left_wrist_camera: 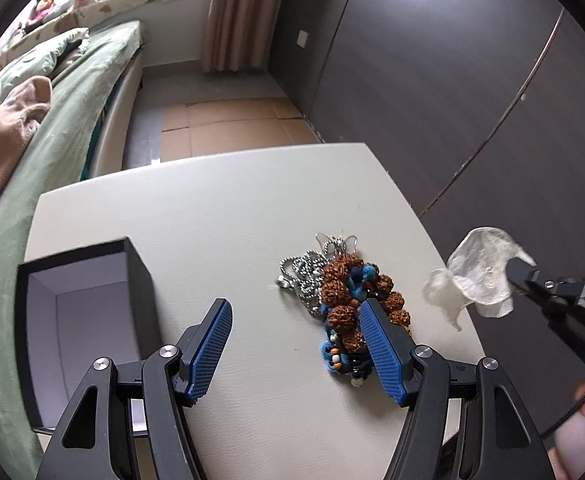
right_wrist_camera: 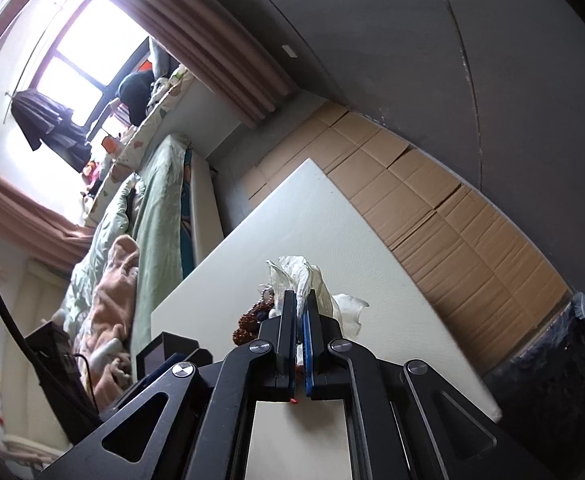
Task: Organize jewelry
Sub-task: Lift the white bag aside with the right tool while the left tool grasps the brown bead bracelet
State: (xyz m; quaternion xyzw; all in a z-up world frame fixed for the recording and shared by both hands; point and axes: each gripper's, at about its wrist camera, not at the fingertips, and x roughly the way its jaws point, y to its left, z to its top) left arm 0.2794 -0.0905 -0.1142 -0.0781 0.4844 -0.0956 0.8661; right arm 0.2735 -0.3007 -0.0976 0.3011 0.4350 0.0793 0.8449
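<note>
1. The white table (left_wrist_camera: 212, 216) carries the open black box (left_wrist_camera: 88, 280) at its left side and the jewelry pile (left_wrist_camera: 344, 304) of brown beads, blue cord and silver chain near the middle; box and pile sit well apart.
2. The right gripper (left_wrist_camera: 512, 276) pinches a crumpled clear plastic bag (left_wrist_camera: 476, 272) beyond the table's right edge; I'd carry it clear of the pile.
3. The left gripper (left_wrist_camera: 296, 344) hangs wide and empty just beside the beads; better to centre both pads on one strand before closing.
</note>
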